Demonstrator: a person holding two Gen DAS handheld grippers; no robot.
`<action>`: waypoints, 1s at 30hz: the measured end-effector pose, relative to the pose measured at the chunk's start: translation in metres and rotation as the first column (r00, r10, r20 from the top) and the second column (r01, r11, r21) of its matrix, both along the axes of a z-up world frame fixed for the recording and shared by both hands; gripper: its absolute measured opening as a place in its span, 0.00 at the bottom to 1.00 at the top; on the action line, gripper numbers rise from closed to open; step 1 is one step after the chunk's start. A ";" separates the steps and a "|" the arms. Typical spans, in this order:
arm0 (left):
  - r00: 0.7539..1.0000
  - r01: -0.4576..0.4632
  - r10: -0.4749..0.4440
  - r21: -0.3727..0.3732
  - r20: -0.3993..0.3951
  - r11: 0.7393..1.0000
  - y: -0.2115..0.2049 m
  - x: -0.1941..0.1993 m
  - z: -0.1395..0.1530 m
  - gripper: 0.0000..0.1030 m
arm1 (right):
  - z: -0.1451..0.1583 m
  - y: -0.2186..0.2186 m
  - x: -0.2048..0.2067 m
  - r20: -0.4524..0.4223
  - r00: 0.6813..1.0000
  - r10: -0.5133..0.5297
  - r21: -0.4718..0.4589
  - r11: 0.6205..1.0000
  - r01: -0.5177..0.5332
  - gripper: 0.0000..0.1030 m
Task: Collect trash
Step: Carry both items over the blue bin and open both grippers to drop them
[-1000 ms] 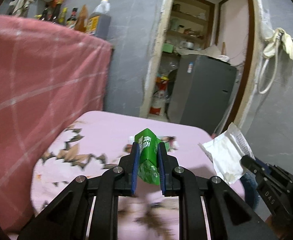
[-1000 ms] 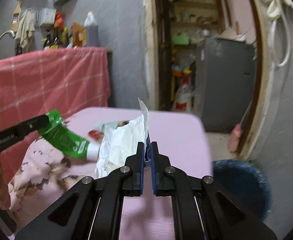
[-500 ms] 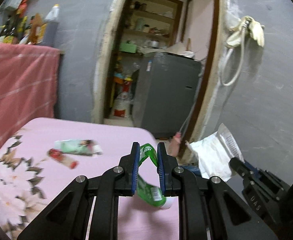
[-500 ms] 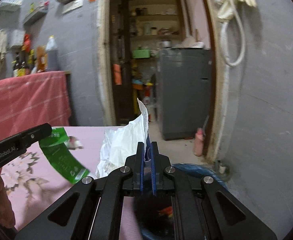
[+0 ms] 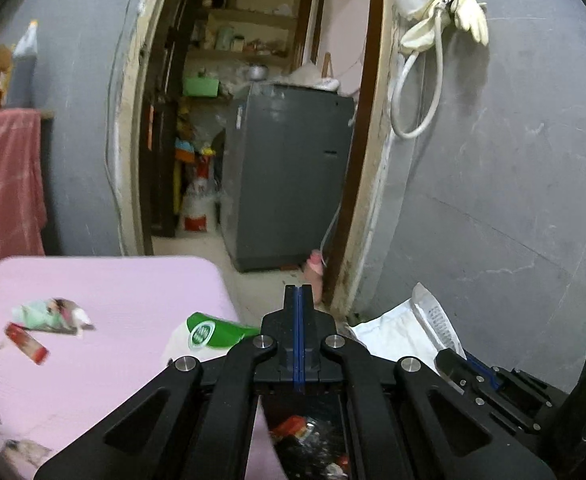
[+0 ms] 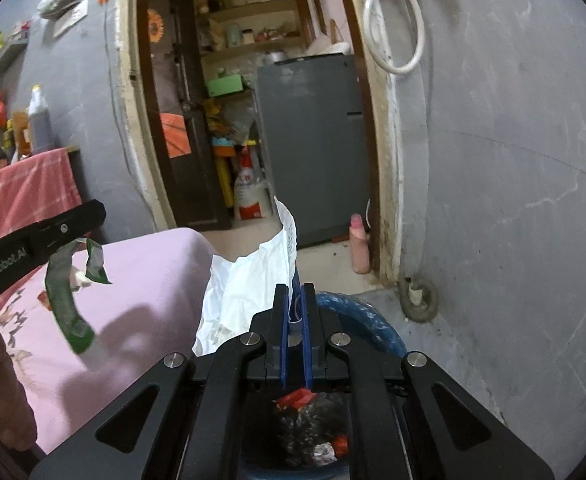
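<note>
My left gripper [image 5: 299, 294] hovers past the pink table's [image 5: 113, 292] right edge, over the blue bin [image 6: 363, 316] full of trash. Its jaws are closing, the pads meet, and nothing shows between them. The green wrapper [image 5: 213, 334] sits low to the left of its fingers. In the right wrist view the green wrapper [image 6: 69, 308] dangles just under the left gripper [image 6: 93, 216]; whether they touch I cannot tell. My right gripper [image 6: 294, 292] is shut on a crumpled white packet [image 6: 249, 280] above the bin.
A red wrapper [image 5: 27, 344] and a pale green packet [image 5: 49, 314] lie on the table. Beyond is a doorway with a grey appliance [image 5: 289, 184] and a pink bottle [image 6: 360, 246] on the floor. A grey wall [image 6: 493, 200] stands close on the right.
Both grippers swung right, from over the table to above the bin. The green wrapper left the left pads, which came together. The right gripper kept hold of the white packet.
</note>
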State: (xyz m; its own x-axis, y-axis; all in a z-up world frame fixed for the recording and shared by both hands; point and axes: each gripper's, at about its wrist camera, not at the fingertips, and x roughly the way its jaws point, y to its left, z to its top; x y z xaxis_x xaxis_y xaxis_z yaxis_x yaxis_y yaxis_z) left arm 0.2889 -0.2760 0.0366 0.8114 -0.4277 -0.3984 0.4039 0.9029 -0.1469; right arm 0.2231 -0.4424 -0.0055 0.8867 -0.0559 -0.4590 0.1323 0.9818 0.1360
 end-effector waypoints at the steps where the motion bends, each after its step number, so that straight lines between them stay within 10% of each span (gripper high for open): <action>1: 1.000 0.012 -0.012 -0.010 -0.019 1.000 -0.002 0.005 -0.003 0.00 | -0.001 -0.002 0.001 -0.004 1.000 -0.003 0.004 1.000 0.003 0.04; 17: 0.983 0.124 -0.138 -0.122 -0.121 0.985 0.000 0.016 -0.014 0.00 | -0.012 -0.009 0.008 -0.046 0.999 -0.010 0.011 1.000 0.011 0.06; 30: 0.993 0.079 -0.087 -0.095 -0.084 0.992 0.008 -0.002 -0.008 0.36 | 0.009 -0.007 -0.005 0.035 0.998 -0.044 0.005 0.999 0.044 0.29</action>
